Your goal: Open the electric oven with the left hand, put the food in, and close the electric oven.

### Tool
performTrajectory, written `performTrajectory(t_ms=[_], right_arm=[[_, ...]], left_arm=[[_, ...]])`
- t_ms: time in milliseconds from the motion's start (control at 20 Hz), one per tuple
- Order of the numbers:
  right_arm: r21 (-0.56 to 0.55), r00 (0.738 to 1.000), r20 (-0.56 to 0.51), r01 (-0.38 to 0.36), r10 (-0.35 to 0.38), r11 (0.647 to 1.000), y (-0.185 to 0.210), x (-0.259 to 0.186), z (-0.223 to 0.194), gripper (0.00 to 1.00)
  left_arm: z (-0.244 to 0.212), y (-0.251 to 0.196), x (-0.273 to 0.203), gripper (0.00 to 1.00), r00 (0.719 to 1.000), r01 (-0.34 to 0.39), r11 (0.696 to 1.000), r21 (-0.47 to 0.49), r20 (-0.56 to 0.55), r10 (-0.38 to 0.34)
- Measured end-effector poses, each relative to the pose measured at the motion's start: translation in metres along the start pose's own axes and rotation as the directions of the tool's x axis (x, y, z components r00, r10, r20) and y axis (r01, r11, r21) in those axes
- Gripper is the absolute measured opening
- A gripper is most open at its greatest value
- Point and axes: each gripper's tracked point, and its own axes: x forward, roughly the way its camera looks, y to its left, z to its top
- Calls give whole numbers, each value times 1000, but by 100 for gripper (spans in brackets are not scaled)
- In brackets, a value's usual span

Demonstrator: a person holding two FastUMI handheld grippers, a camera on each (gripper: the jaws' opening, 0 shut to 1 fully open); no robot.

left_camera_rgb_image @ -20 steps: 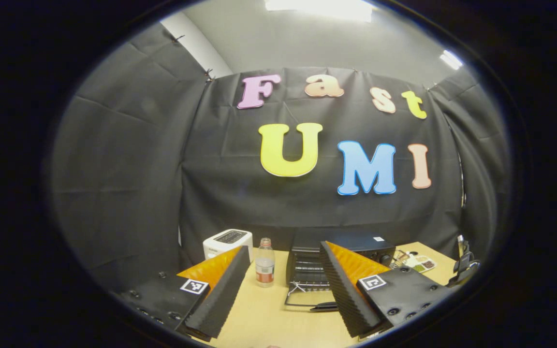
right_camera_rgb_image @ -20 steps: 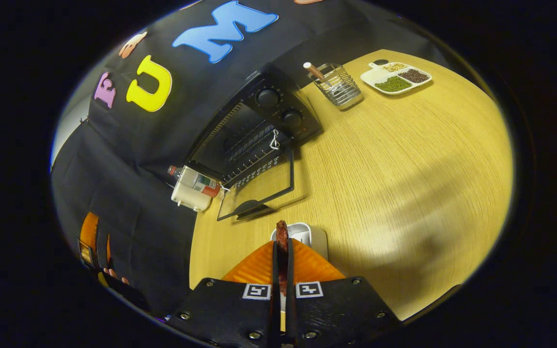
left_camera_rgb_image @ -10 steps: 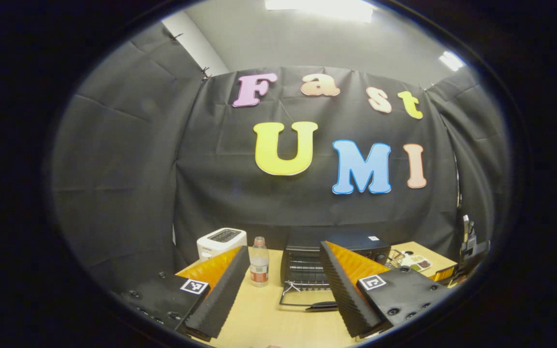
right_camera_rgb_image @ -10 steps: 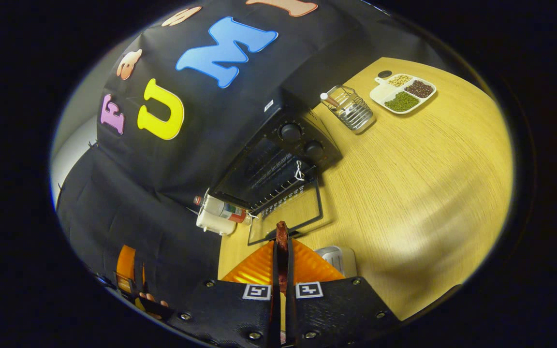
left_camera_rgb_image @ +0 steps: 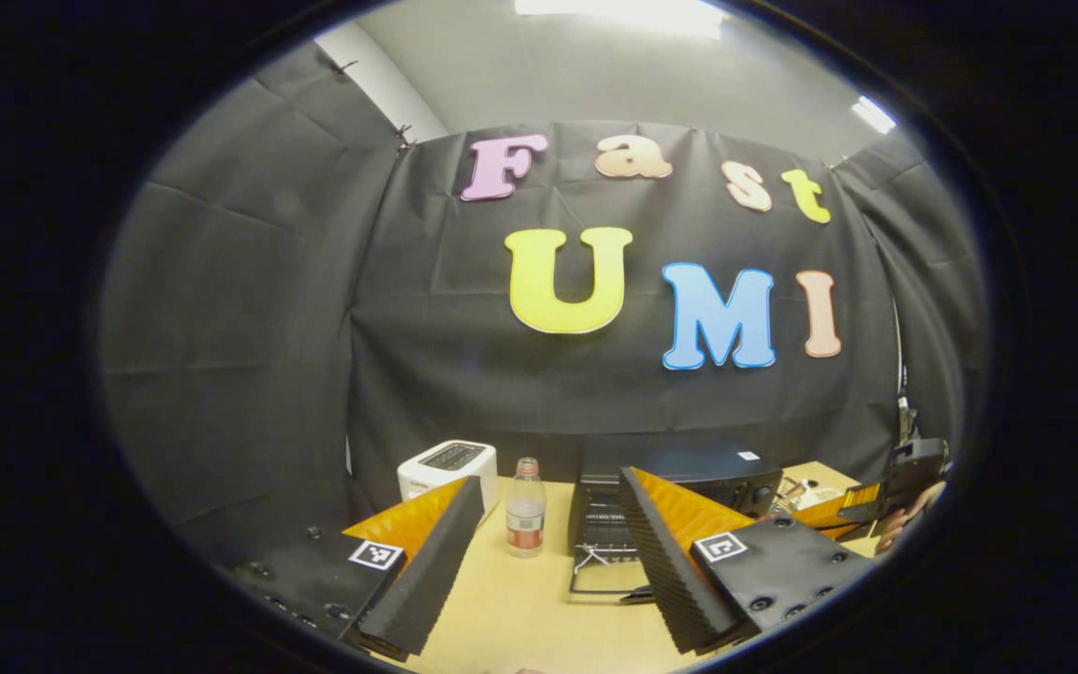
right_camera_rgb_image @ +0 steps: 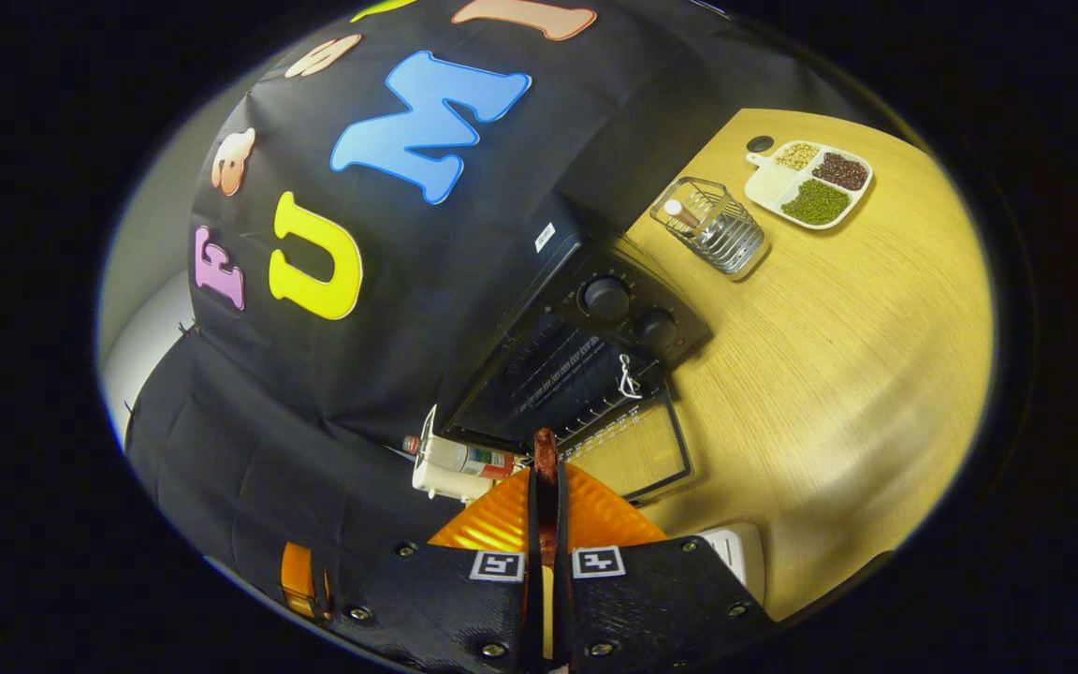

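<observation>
Reddish food, mostly hidden, sat pinched in right gripper; left gripper gaped wide before oven.

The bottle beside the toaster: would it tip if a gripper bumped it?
Probably: the bottle stands tall and narrow, so a knock near its cap may topple it. Its clear body looks mostly empty, so likely light. On its side it could roll toward the oven.

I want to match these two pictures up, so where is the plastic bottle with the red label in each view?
Left gripper view: the bottle stands upright low in the middle, between the toaster and the open oven.
Right gripper view: it shows low and left of centre, just past the claw tips.
Shared landmark: the oven.
</observation>
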Motion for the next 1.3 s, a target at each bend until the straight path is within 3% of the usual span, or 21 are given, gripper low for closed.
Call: performTrajectory(t_ms=[500, 1050, 1300], right_arm=[[101, 994, 105, -27, 17, 995, 13, 84, 18, 4], [226, 968, 245, -108, 50, 968, 9, 159, 31, 4], [203, 956, 292, -102, 39, 974, 7, 178, 42, 4]], left_arm=[[-5, 30, 45, 97, 1000, 14, 999, 30, -27, -13], [-18, 62, 54, 97, 997, -13, 995, 97, -78, 21], [-31, 65, 59, 98, 994, -18, 996, 88, -109, 27]])
